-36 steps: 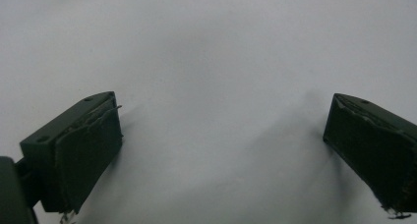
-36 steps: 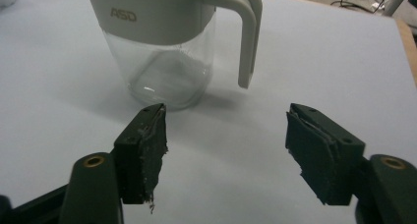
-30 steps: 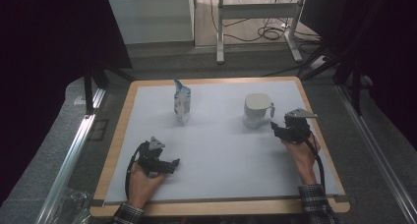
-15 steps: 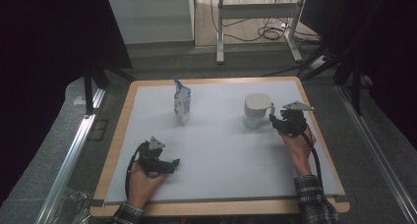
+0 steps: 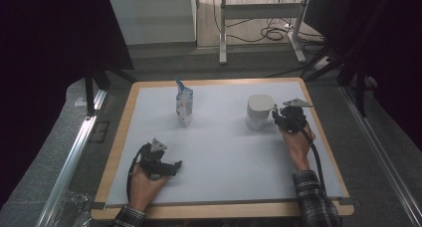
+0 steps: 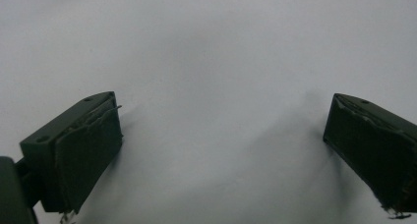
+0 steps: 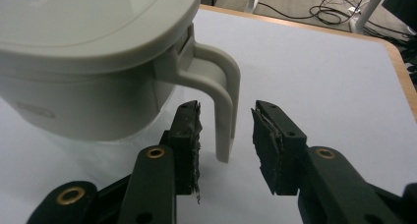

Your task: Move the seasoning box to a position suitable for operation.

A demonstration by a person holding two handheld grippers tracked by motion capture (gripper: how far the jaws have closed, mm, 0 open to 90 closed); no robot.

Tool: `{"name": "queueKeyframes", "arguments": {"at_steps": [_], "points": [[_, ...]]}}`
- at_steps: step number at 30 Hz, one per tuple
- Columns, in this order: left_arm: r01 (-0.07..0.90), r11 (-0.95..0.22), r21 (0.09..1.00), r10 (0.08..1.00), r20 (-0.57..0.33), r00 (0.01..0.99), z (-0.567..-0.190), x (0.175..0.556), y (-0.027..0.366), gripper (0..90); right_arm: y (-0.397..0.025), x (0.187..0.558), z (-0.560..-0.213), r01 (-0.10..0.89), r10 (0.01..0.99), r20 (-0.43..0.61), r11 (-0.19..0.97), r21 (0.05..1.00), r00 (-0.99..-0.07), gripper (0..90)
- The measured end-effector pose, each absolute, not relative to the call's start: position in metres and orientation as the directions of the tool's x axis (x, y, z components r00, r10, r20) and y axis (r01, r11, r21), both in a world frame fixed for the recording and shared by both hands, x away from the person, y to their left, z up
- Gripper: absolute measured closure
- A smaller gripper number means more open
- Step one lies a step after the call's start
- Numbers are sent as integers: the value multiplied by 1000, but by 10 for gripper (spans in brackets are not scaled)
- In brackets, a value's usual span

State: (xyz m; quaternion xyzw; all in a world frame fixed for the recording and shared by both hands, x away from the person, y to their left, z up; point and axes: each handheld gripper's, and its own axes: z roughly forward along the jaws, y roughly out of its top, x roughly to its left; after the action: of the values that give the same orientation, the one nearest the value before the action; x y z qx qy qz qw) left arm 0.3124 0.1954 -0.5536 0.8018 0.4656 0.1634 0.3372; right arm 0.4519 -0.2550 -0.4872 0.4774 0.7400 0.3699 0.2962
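Jug (image 5: 259,111), pale and lidded, stands on the far right part of the white tabletop (image 5: 224,152), and its handle (image 7: 223,101) sticks out toward the right gripper (image 5: 278,118). In the right gripper view the handle's lower end hangs between the two black jaws, which stand a little apart on either side of it without visibly pressing it: the right gripper (image 7: 226,145) is narrowly parted, not yet clamped. It comes in from the right and slightly nearer side, probably because that lines the jaws up with the handle's flat sides, so that closing them would pinch the handle squarely. The handle looks like the natural place to hold, since the jug's round body seems too broad for these jaws.

The left gripper (image 5: 171,166) lies low on the near left part of the tabletop, well apart from the jug. Its own view shows the jaws spread wide over bare white surface, holding nothing; it seems parked out of the way. A small blue and white pouch (image 5: 183,103) stands upright at the far left of centre, untouched by either gripper.
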Motion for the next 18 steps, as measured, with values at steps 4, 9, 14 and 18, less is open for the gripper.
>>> {"name": "queueKeyframes", "arguments": {"at_steps": [4, 9, 14, 18], "points": [[636, -339, 693, 857, -52, 513, -554, 312, 195, 11, -251, 457, -487, 483, 926, -95, 276, 831, -364, 625], [637, -338, 693, 857, -52, 513, -554, 312, 195, 11, -248, 462, -488, 479, 930, -89, 264, 837, -357, 632], [637, -339, 693, 857, -52, 513, -554, 312, 195, 11, -248, 466, -493, 485, 937, -92, 257, 836, -338, 668], [637, -338, 693, 857, -52, 513, -554, 312, 195, 11, -247, 466, -494, 471, 935, -84, 250, 846, -346, 719]]}}
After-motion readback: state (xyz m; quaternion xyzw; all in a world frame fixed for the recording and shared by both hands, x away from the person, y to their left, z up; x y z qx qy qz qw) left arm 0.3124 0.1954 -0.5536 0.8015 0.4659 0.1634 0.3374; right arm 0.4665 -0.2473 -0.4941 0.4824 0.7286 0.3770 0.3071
